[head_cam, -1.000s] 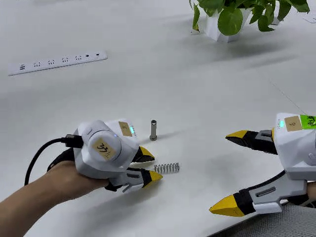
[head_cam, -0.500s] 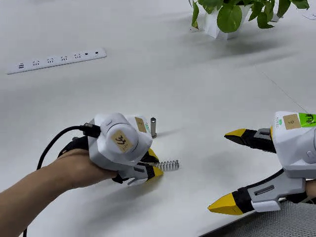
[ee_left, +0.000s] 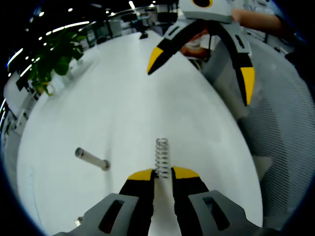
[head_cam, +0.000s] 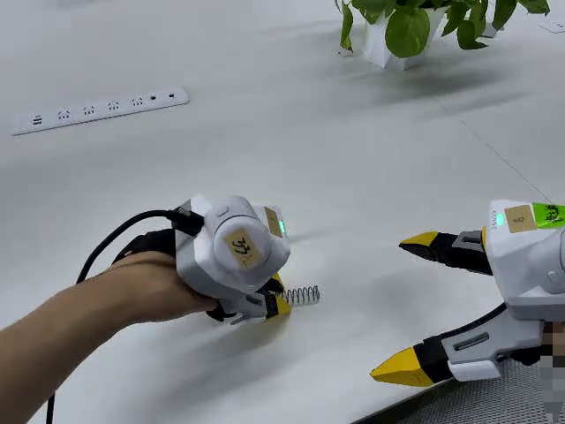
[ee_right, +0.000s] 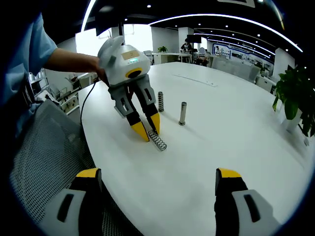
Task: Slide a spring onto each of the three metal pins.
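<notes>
A: Where's the small steel coil spring point(ee_left: 161, 152)?
B: Flat on the white tabletop point(head_cam: 353, 177). Its near end is nipped btwn the yellow tips of the left gripper point(ee_left: 162, 173), jaws nearly together on it. The rest of the coil sticks out free ahead.
A: And the right gripper point(head_cam: 406, 303)?
B: Jaws spread wide, holding nothing, well apart from the spring.
A: Target?
B: Prob. the bare upright silver metal pin point(ee_right: 182, 113), near the spring. The neighbouring pin point(ee_right: 160, 102) looks to carry a coil already.
A: How to do it well?
B: The grip sits right at the end, so I'd expect the coil to droop or pivot. Lift slow, turn it vertical w/ the open end down, and centre it over the pin top before lowering. Squeeze light, or it may deform or ping out.
</notes>
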`<action>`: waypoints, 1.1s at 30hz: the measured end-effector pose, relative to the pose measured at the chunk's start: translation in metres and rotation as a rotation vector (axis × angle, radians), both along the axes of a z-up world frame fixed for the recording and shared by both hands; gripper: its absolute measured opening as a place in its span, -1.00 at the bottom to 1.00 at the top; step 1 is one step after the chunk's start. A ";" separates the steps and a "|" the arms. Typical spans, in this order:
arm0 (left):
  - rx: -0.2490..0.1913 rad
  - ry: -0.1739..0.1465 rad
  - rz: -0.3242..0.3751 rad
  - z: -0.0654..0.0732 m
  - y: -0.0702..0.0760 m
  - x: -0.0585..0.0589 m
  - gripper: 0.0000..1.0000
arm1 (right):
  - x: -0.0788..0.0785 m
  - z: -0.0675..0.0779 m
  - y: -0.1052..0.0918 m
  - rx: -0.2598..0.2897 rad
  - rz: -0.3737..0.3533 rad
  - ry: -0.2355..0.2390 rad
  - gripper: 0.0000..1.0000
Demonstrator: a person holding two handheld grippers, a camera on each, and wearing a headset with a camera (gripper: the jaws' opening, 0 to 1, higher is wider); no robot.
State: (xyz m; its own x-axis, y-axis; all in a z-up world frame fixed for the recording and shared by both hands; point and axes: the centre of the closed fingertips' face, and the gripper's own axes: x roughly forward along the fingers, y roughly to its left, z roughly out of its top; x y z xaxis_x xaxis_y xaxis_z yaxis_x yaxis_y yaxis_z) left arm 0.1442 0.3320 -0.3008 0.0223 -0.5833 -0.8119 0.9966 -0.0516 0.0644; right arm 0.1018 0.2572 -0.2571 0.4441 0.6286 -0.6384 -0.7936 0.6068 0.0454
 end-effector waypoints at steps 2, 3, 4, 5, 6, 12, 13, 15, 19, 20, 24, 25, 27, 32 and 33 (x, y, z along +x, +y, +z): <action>-0.001 0.000 0.001 0.000 0.000 0.000 -0.72 | 0.000 -0.001 0.000 -0.003 0.000 0.002 0.94; -0.001 0.001 0.004 0.000 0.000 0.001 -0.73 | 0.000 -0.001 0.000 -0.006 0.000 0.002 0.94; -0.001 -0.003 0.008 -0.001 0.000 0.002 -0.74 | -0.001 -0.001 0.000 -0.005 0.000 0.003 0.94; -0.002 -0.009 0.012 -0.001 0.001 0.003 -0.77 | -0.001 -0.001 0.000 -0.003 0.001 0.003 0.94; -0.004 -0.001 0.018 -0.001 0.000 0.003 -0.77 | -0.001 -0.001 0.001 -0.001 0.000 0.003 0.94; -0.038 0.006 0.067 0.000 0.001 0.004 -0.78 | -0.001 0.000 0.006 0.006 0.004 -0.001 0.93; -0.062 0.008 0.090 0.001 0.001 0.004 -0.79 | -0.001 0.001 0.007 0.009 0.004 -0.001 0.93; -0.095 0.012 0.127 0.001 0.002 0.004 -0.79 | 0.000 0.001 0.008 0.014 0.002 -0.001 0.93; -0.161 0.029 0.185 0.002 0.003 0.003 -0.80 | -0.002 0.001 0.011 0.013 0.012 0.002 0.93; -0.171 0.036 0.200 0.002 0.004 0.002 -0.80 | -0.002 0.001 0.012 0.014 0.012 0.002 0.93; -0.199 0.045 0.231 0.002 0.008 0.000 -0.80 | -0.003 0.003 0.014 0.019 0.017 0.002 0.92; -0.206 0.046 0.238 0.003 0.009 -0.001 -0.80 | -0.003 0.003 0.015 0.019 0.018 0.002 0.92; -0.222 0.055 0.254 0.006 0.011 -0.002 -0.80 | -0.003 0.004 0.016 0.022 0.020 -0.001 0.92; -0.288 0.065 0.283 0.023 0.015 -0.007 -0.80 | 0.000 0.012 0.022 0.052 0.023 -0.008 0.90; -0.301 0.070 0.293 0.027 0.017 -0.009 -0.80 | 0.001 0.015 0.024 0.067 0.026 -0.012 0.90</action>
